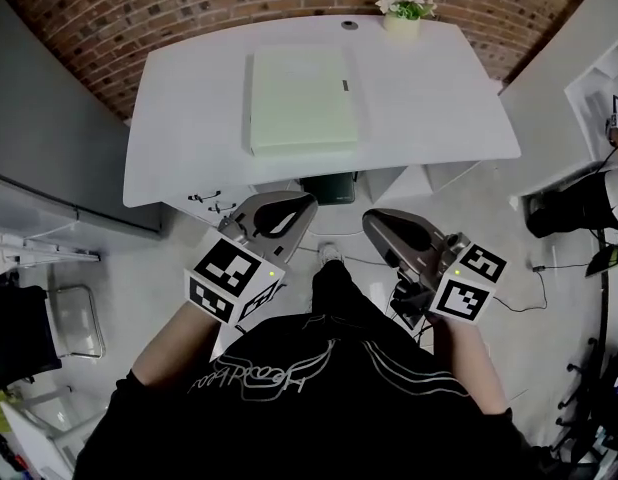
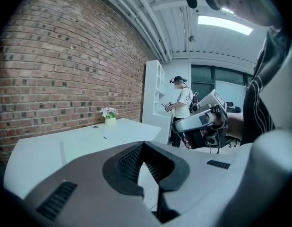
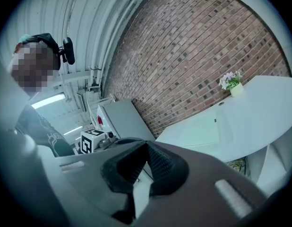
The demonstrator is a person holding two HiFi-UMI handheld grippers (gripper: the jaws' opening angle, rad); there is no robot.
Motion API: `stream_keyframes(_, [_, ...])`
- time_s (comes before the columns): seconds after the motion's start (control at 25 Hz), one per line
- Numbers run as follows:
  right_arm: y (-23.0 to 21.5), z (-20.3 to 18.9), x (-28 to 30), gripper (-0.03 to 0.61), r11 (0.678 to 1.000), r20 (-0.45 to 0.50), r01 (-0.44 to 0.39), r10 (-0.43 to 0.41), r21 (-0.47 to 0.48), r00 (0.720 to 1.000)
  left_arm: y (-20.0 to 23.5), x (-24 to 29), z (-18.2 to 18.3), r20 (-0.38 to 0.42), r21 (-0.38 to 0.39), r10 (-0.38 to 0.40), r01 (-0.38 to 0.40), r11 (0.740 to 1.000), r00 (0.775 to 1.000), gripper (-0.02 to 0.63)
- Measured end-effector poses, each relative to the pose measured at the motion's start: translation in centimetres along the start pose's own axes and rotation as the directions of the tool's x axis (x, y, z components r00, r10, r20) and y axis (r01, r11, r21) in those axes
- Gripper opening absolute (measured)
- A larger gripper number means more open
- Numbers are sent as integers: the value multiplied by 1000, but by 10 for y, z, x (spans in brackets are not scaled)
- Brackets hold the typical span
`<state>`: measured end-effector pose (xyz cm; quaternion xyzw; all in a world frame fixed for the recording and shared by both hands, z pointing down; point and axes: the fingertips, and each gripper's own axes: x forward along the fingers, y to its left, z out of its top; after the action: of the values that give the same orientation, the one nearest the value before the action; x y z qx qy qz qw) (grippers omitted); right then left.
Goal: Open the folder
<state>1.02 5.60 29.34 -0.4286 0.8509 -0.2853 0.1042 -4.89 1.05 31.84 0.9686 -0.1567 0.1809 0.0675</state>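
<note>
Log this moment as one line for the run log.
folder: closed, flat on table | left gripper: shut, empty, short of table | right gripper: shut, empty, short of table

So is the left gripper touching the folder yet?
Apart. The head view shows the left gripper short of the table, the folder lying farther on.

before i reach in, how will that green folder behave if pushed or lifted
The pale green folder lies flat on the smooth white table, so a push would probably slide it, not tip it. It looks broad for its thickness, so it will likely flex if lifted by one edge.
</note>
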Motion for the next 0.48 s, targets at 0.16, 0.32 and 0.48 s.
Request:
stream_keyframes(0.16, [-22,4,8,2,1000,-1,1,-1,28,1000,20,18,-5,-36,-8,24,-25,1000,999,0])
stream_keyframes(0.32, [-45,7,16,2,999,-4,4,-3,53,1000,39,37,-11,-61,4,37,-37,999,997,-1])
stream_keyframes(0.48, [-68,15,23,2,997,-13,13,-12,74,1000,52,55,-13,-83,-2,17,-17,1000,996,8])
